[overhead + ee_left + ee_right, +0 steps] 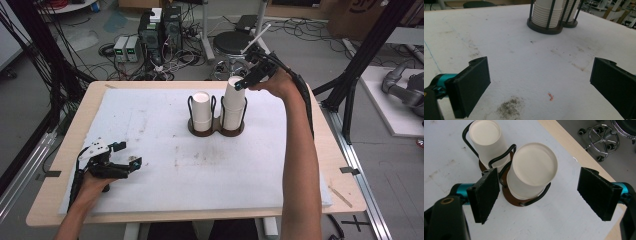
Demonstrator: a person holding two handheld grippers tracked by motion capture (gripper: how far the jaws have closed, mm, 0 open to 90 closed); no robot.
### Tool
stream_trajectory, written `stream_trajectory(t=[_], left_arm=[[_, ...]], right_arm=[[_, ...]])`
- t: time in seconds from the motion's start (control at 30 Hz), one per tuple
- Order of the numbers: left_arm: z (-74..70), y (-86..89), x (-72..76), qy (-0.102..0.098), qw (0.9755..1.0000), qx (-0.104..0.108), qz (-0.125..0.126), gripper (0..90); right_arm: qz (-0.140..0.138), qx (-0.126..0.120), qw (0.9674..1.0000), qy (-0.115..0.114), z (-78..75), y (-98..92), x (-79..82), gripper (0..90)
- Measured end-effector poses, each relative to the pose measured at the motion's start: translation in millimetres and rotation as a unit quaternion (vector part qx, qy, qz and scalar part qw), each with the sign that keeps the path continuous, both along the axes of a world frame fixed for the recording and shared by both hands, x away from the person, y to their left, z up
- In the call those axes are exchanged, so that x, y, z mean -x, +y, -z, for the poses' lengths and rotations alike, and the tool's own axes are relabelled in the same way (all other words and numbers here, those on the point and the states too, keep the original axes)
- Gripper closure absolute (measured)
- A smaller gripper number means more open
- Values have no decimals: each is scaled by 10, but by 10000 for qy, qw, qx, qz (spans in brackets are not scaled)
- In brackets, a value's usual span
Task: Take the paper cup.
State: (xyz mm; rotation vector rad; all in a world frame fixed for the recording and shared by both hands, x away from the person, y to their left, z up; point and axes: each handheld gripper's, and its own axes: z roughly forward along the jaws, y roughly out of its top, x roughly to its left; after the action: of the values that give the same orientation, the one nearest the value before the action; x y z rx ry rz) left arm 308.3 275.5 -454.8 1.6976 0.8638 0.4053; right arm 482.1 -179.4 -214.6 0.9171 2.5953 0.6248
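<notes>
High view: right gripper [241, 84] wide, above right cup stack [233, 102] in holder [216, 128], far centre of worktop [75, 122]. Left gripper view: left gripper [540, 85] wide, empty. Right gripper view: stack between jaws, untouched.

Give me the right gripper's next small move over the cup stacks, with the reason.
Probably lower the right gripper so its open jaws straddle the top of the taller cup stack, then close. It hovers above that stack with nothing between the pads, and the stack stands upright in the black wire holder, so a straight descent looks unobstructed.
</notes>
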Motion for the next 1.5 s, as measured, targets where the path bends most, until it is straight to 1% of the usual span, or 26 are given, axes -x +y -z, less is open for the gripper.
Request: stream_trajectory(t=[0.33, 0.37, 0.4, 0.5, 0.63, 0.77, 1.1, 1.2, 1.27, 1.3, 1.33, 1.4, 1.5], left_arm=[[0, -5, -2, -2, 10000, -26, 0, 28], [0, -5, -4, 3, 10000, -28, 2, 27], [1, -5, -5, 10, 10000, -28, -4, 28], [1, -7, -4, -1, 10000, -38, -8, 28], [-1, -15, 3, -19, 10000, -75, -14, 27], [-2, -18, 3, -36, 10000, -90, -5, 27], [-1, -21, 5, -52, 9999, -99, -5, 27], [-1, -21, 5, -48, 9999, -97, -4, 28], [-1, -19, 4, -42, 9999, -92, -3, 27], [-1, -19, 4, -41, 10000, -91, -2, 27], [-1, -18, 3, -37, 9999, -93, 0, 28], [-2, -18, 4, -37, 9999, -94, -2, 27], [-2, -23, 6, -50, 9999, -102, -7, 27]], right_arm=[[108, 120, 9998, 153, 59, 90, -110, 185], [139, 76, 9997, 210, 64, 105, -116, 185], [124, 108, 9996, 243, 69, 111, -137, 185], [195, 125, 9991, 352, 91, 160, -173, 185], [154, 157, 9989, 416, 108, 205, -207, 185], [191, 211, 9981, 547, 132, 218, -227, 185], [227, 323, 9969, 676, 212, 281, -263, 185], [290, 323, 9968, 666, 232, 289, -275, 186], [324, 299, 9964, 723, 246, 288, -279, 187], [347, 316, 9961, 752, 257, 284, -285, 202], [381, 338, 9954, 809, 261, 285, -288, 249], [344, 329, 9958, 787, 265, 287, -286, 320], [399, 319, 9959, 741, 273, 295, -289, 340]])
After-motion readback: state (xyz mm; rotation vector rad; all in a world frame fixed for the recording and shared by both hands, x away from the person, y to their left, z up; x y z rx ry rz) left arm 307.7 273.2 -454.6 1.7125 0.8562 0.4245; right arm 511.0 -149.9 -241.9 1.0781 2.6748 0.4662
